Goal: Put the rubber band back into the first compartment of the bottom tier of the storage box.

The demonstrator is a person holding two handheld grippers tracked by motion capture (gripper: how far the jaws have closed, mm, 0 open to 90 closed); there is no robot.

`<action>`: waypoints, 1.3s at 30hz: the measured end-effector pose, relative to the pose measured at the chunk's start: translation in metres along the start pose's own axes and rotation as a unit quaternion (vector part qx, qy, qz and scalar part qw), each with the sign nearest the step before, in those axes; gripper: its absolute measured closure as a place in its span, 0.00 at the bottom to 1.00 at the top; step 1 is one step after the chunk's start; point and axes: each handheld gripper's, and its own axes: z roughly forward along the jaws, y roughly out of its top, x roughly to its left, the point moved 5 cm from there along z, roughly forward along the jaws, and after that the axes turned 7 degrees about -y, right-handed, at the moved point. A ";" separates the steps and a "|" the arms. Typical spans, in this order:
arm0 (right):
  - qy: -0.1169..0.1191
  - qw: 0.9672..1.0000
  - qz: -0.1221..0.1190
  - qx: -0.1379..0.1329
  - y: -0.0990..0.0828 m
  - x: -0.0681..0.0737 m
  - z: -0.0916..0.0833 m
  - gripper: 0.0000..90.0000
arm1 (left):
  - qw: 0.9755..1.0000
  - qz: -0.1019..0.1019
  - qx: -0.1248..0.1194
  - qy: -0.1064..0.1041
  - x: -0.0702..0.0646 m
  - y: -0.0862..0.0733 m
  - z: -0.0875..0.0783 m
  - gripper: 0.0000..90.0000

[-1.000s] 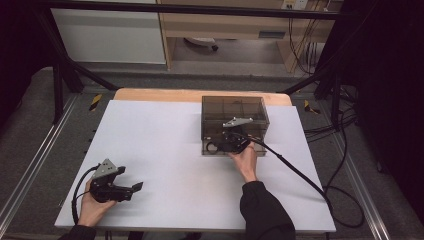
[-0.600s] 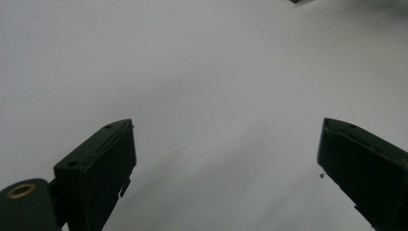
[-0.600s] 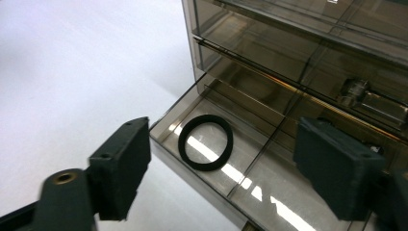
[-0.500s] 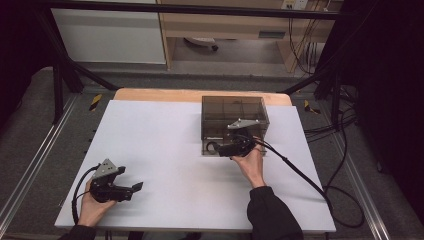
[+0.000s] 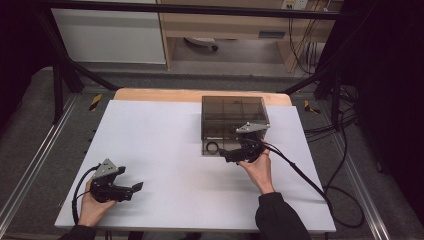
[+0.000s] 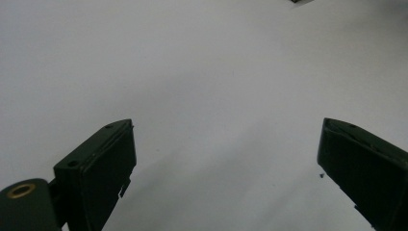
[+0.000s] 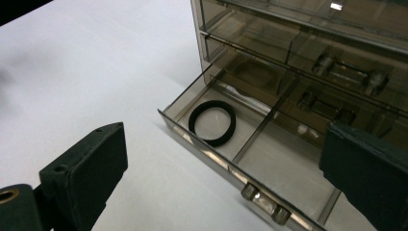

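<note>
Right gripper (image 5: pixel 226 156) hovers at open drawer (image 5: pixel 215 147).

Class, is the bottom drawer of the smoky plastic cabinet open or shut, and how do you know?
Open. The drawer juts out from the cabinet, so its divided inside shows from above, with a black ring in one compartment.

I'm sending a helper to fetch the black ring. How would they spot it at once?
Find the smoky plastic drawer cabinet on the white table. Its bottom drawer is pulled out; the black ring lies flat in the left compartment, the compartment beside it bare.
</note>
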 end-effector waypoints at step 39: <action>-0.001 1.000 0.010 -0.007 -0.074 -0.031 -0.050 0.01 | 1.000 0.002 0.003 0.000 0.000 0.000 0.000 0.07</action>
